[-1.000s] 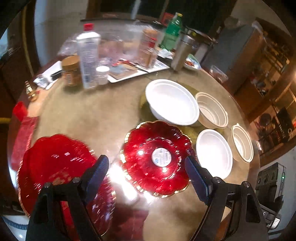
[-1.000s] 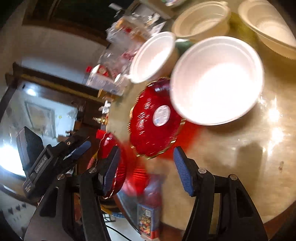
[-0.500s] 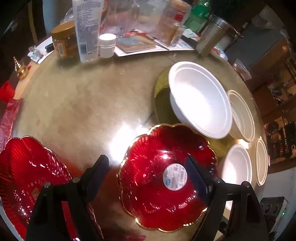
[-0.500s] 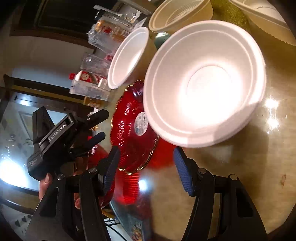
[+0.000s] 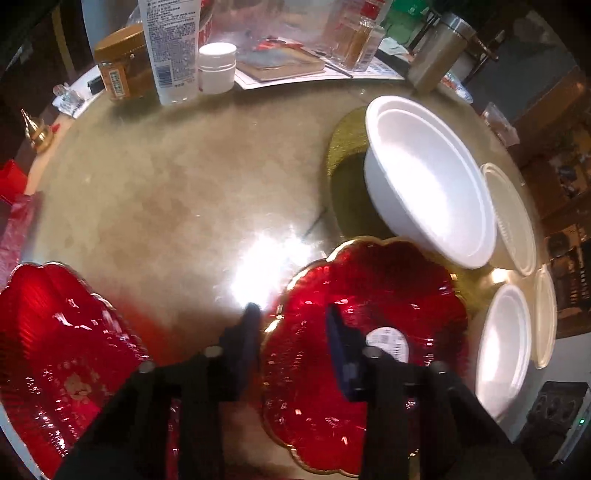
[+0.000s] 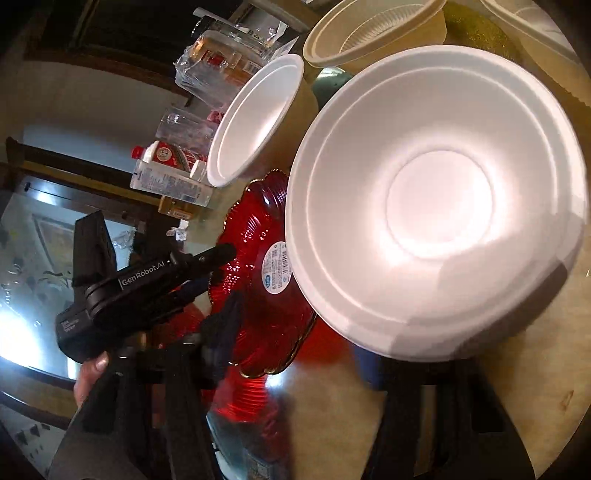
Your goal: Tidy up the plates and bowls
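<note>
Looks like someone's home dining room: round table (image 5: 166, 192) cluttered with a water bottle (image 5: 171, 48), spice jars (image 5: 360, 35) (plus a thermos (image 5: 436, 51)), dark wood furniture around.

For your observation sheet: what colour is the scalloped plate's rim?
Gold, edging the ribbed red scalloped plate; clearest in the left wrist view.

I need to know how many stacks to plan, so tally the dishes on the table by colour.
Red scalloped plates: 2, one by the left claw with a sticker, one at the left edge.
White bowls: 4, large, small near, and two at the right edge.
Total: 6
</note>
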A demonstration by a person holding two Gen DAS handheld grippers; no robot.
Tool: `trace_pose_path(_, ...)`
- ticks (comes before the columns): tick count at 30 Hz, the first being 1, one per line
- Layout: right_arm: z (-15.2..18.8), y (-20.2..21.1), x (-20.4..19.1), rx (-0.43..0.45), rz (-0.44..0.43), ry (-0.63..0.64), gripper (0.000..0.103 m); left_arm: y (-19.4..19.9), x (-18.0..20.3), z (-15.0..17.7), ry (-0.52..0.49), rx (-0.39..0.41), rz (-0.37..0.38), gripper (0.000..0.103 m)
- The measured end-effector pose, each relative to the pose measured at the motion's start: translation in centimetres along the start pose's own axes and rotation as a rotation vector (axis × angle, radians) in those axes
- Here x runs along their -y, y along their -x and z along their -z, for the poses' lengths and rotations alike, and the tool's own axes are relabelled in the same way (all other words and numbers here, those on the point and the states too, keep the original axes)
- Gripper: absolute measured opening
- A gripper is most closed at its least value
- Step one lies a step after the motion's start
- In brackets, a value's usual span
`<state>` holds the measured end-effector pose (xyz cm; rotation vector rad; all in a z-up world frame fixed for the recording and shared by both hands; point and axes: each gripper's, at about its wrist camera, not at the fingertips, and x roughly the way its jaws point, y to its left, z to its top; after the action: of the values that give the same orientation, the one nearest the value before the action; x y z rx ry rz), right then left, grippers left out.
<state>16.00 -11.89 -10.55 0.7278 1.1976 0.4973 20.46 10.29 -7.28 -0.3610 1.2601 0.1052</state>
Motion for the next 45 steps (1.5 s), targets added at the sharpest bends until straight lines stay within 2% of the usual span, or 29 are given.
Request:
trace_pose_path(3, -0.1, -0.2, 0.3, -0.009, 0.028, -0.008, 0.014, -0.1, 0.4, 0.1, -0.023, 0.009, -0.036, 0.025)
trace_pose_path(9, -0.1, 0.1, -0.1, 0.011, 0.052, 0.013, 0.014, 0.0, 0.2, -0.3, -0.033, -0.005, -0.020, 0.021)
trace_pose_path(17, -0.1, 0.4, -0.6, 0.032, 0.041, 0.028, 0.014, 1.4, 0.3, 0.0, -0.045, 0.038, -0.029, 0.019)
trace_pose_path(30, 1.0, 1.1, -2.1, 0.046, -0.001, 0.090, 0.014, 6.2, -0.8, 2.0, -0.061, 0.170, -0.034, 0.015)
trace_pose_path(38, 2.3, 1.7, -4.8, 0.062, -0.011, 0.182, 0.014, 9.1, -3.2, 4.1, -0.038, 0.253, -0.025, 0.015)
trace_pose_path(45, 3.9, 0.9, -8.0, 0.044, -0.019, 0.273, 0.014, 11.2, -7.1, 6.0, 0.025, 0.315, -0.017, 0.015)
